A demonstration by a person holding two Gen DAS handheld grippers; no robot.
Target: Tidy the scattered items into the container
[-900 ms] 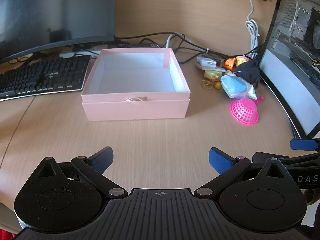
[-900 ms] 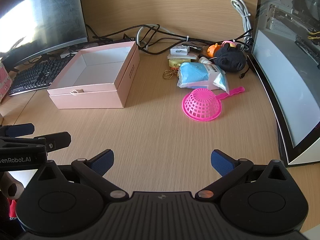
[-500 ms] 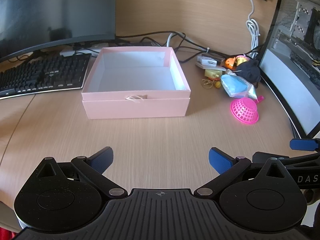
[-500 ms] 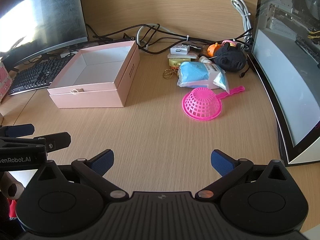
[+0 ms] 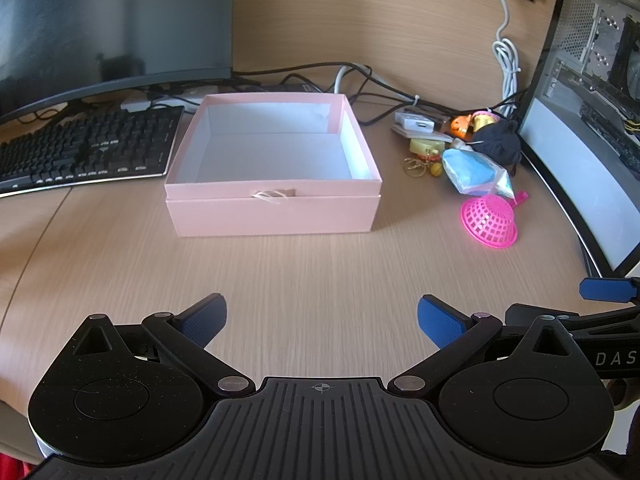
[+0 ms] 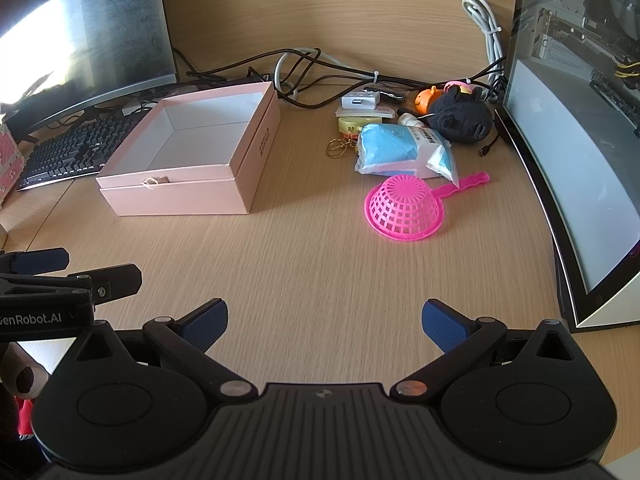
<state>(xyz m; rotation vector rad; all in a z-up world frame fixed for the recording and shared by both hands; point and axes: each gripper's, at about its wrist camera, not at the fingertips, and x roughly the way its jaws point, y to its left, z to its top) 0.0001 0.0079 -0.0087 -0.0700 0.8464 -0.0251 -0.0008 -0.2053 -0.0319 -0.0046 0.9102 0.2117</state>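
Observation:
An open pink box (image 5: 272, 208) (image 6: 192, 196) stands on the wooden desk, its white inside bare. To its right lies a cluster: a pink mesh strainer (image 6: 404, 208) (image 5: 490, 222) upside down, a blue packet in clear wrap (image 6: 400, 148) (image 5: 472, 170), a black plush toy (image 6: 462, 118) (image 5: 498, 142), an orange figure (image 6: 425, 99), a yellow tape measure with key rings (image 6: 348, 126), and a white adapter (image 6: 360, 100). My left gripper (image 5: 318, 318) is open over bare desk in front of the box. My right gripper (image 6: 324, 318) is open too, well short of the strainer.
A black keyboard (image 5: 80, 148) and a dark monitor (image 5: 100, 20) sit left of the box. A glass-sided computer case (image 6: 580, 120) walls off the right. Cables (image 6: 320, 68) run along the back. A pink patterned object (image 6: 8, 160) stands at the far left edge.
Both views have crept slightly forward toward the desk items; the grippers stay open and nothing on the desk has moved.

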